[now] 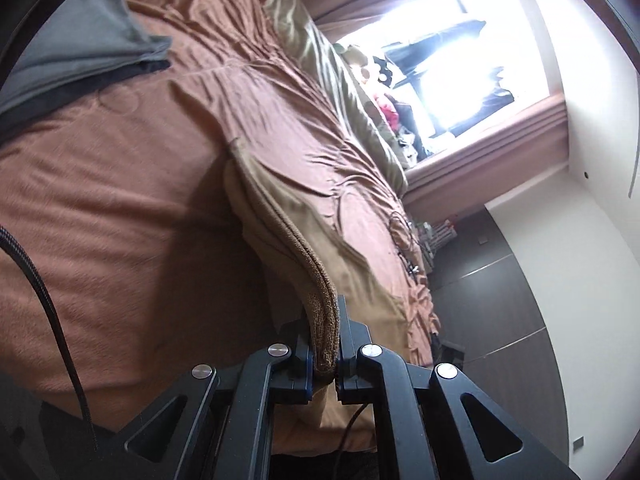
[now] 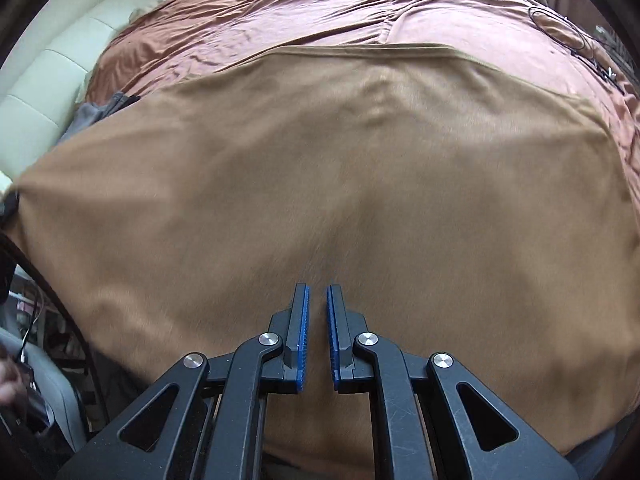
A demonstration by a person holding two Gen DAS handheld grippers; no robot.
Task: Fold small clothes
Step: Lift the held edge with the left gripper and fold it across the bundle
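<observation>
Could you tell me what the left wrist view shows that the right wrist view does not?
Only the left wrist view shows the left gripper shut on the ribbed hem of the tan garment, plus the bright window and the dark wall panels. Only the right wrist view shows the right gripper, jaws nearly shut with nothing between them, above the garment's broad spread panel, and the cream padded headboard. Both show the tan garment, the rust-brown bedspread and a folded grey garment.

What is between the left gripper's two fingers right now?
The ribbed hem of the tan garment, pinched in the left gripper, seen in the left wrist view.
</observation>
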